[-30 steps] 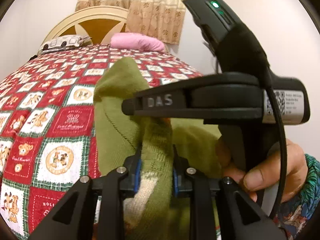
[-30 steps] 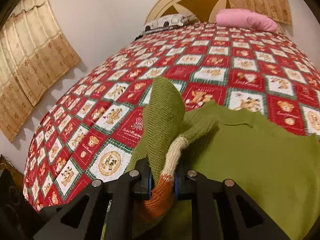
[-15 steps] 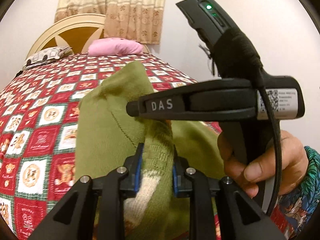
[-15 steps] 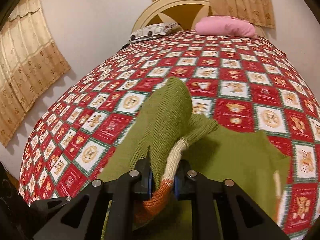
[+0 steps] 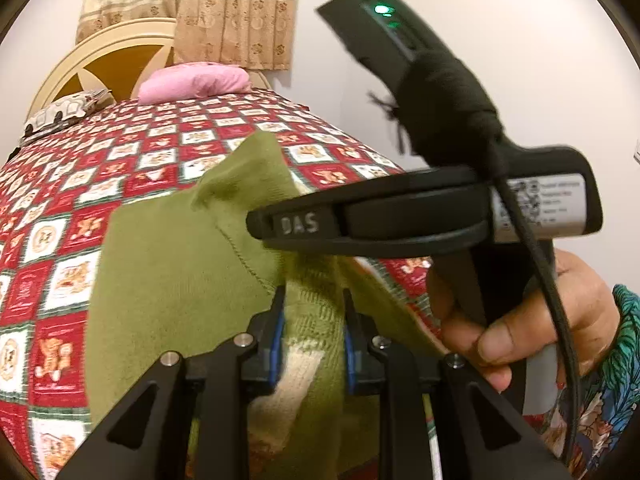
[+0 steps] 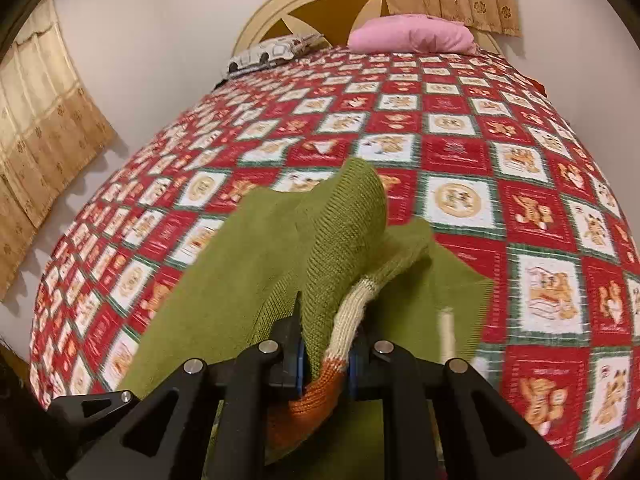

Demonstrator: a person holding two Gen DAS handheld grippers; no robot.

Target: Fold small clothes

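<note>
While each tool, my left tool [image 5: 312, 336] and my right tool [image 6: 324, 356], pinches a part of the green sweater [image 6: 256, 248], I hold it above the bed [image 6: 460, 128] so it can fold neatly.

The green sweater [image 6: 256, 264] runs off the bottom edge — its lower part hidden behind the gripper frames.

Sweater [image 6: 256, 264] on quilt [image 6: 460, 152] just ahead of both tongs; pillow [image 6: 412, 34] & headboard [image 6: 320, 4] far beyond.
</note>
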